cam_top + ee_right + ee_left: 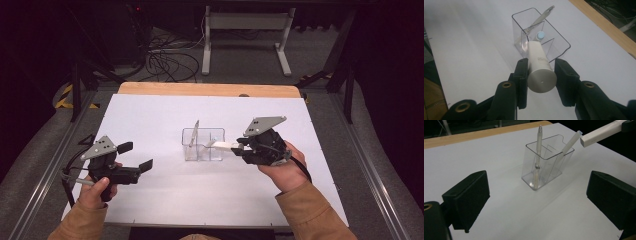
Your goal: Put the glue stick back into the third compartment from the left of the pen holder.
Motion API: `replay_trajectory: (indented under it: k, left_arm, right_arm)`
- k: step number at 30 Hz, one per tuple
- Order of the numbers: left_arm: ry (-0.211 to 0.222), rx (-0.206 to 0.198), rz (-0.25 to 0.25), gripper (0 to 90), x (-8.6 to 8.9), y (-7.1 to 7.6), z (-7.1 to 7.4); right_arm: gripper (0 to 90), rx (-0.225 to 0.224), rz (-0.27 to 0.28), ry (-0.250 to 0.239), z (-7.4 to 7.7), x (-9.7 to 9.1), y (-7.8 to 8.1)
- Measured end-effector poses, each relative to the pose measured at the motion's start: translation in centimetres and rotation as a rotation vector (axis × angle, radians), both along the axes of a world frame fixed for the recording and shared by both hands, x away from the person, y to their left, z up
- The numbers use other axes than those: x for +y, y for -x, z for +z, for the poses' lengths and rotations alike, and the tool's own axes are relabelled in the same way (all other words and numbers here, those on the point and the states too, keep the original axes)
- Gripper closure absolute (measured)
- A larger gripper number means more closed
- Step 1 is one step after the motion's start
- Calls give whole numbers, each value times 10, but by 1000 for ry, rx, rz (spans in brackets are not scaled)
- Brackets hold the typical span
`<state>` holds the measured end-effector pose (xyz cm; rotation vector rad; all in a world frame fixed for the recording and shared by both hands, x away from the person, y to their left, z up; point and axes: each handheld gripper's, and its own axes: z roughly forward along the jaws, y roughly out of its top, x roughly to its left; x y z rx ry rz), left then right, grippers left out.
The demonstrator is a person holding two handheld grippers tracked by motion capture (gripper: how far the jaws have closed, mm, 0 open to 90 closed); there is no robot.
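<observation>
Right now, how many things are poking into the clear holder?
2. A pen stands in one end compartment of the clear holder. An electric toothbrush, gripped by the right tongs, has its head over the other side.

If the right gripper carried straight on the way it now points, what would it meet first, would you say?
Probably the clear holder: the right gripper is shut on a white electric toothbrush whose brush head already reaches over the holder's rim, so the toothbrush would likely touch first.
</observation>
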<state>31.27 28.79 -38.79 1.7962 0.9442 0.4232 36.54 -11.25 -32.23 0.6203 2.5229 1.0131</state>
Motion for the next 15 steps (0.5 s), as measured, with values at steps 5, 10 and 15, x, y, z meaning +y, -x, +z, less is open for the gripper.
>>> replay_trajectory:
  k: [5,10,15]
  left_arm:
    - [4,0,3,54,1,1,0]
    - [6,1,6,54,2,1,0]
    - [5,0,9,54,3,1,0]
  right_arm:
    - [655,-3,-23,8,4,-1,-5]
    - [656,-1,-39,20,7,-1,-12]
    - [656,5,-60,27,11,0,-20]
